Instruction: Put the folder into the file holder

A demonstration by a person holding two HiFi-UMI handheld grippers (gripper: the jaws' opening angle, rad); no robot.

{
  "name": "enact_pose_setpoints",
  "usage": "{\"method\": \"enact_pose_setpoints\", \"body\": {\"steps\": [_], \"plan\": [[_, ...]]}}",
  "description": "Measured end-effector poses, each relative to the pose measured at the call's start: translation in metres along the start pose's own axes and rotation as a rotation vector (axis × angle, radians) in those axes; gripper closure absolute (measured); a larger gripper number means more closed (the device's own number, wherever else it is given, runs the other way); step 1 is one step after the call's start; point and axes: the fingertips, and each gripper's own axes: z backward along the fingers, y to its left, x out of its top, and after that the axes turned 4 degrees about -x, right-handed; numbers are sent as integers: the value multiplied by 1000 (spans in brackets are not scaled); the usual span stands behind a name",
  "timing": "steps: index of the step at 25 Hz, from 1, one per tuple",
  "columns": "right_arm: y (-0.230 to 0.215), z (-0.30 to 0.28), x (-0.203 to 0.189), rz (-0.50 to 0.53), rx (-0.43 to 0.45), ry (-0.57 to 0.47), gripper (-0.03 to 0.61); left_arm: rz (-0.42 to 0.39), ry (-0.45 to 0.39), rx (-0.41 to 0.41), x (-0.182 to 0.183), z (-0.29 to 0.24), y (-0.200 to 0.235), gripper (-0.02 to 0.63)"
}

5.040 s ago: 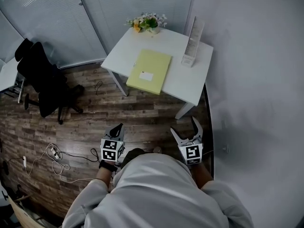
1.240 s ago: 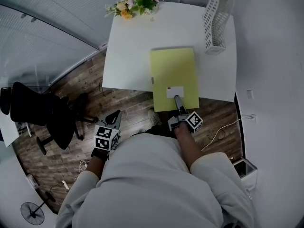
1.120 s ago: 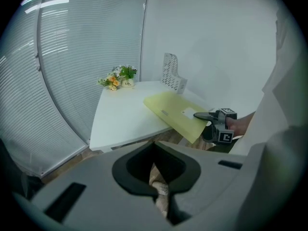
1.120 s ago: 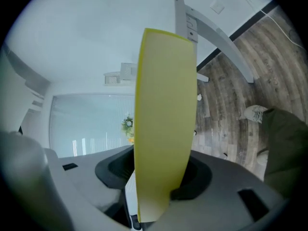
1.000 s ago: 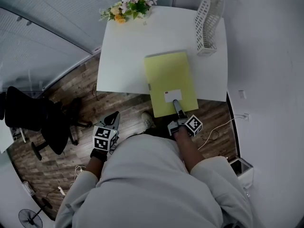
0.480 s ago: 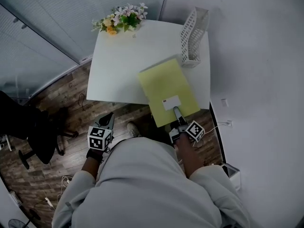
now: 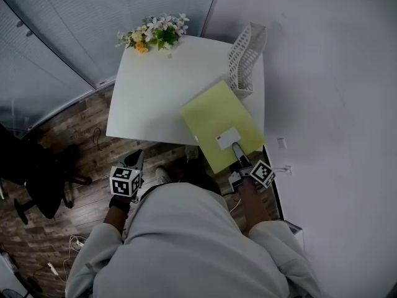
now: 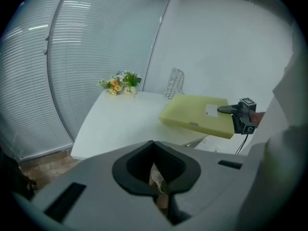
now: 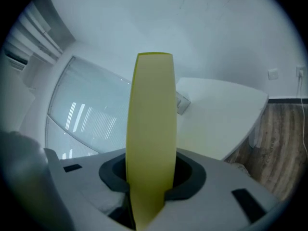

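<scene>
The step in hand was the carry: the right claw (image 7: 237, 149) was closing on the near edge of the yellow folder (image 7: 220, 126), which filled the gap between its jaws and hung roughly flat, raised over the near right corner of the worktop (image 7: 155, 98); the left claw (image 7: 134, 156) hung low at the left, jaws together on nothing; the white file holder (image 7: 245, 58) stood at the far right edge, just beyond the folder's far corner; next, I judged, the folder needed tipping upright and lining up with the holder's open slot.
</scene>
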Motion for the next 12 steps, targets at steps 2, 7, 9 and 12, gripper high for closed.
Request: {"method": "enact_pose_setpoints", "body": {"steps": [2,7,9,12], "plan": [[5,5,15,19,-5,10,428,5,-5,-3,1,-2,0,606],[23,23,49,86,-36,60,428,18,-15,-14,5,-8,-3,606],[28,35,60,91,-110,88,428,24,-20,-18,7,-12,-5,606],[47,40,83,163,-49,124,428,30,-28,-25,9,-16,-8,606]]}}
